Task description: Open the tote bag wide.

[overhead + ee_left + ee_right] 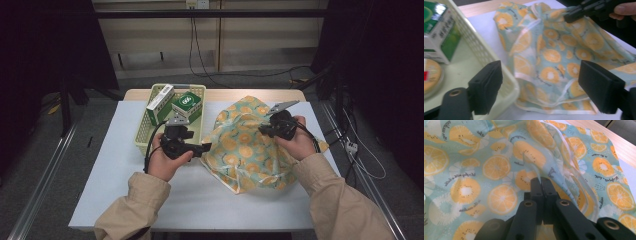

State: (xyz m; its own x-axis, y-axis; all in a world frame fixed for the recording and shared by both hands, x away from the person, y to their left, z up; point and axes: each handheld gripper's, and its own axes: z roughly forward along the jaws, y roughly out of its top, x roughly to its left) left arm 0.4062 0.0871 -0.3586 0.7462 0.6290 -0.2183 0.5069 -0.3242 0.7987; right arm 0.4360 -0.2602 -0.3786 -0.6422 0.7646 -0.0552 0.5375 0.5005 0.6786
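A crumpled bag [245, 145] of pale blue fabric printed with orange slices lies on the right half of the white table [200, 200]. My right gripper [261, 129] is shut on a fold of its see-through edge; in the right gripper view the jaws [541, 181] pinch that rim of the bag [494, 167]. My left gripper [206, 148] hovers at the bag's left side, next to the basket. Its jaws [540, 75] stand wide open with nothing between them, above the bag [554, 57]. The right gripper [571, 16] appears at the top of the left gripper view.
A pale green plastic basket [145, 131] stands left of the bag and holds a white-and-green box [160, 101] and a green box [187, 105]. In the left gripper view the basket [481, 50] also holds a round orange-topped container [430, 75]. Cables run behind the table.
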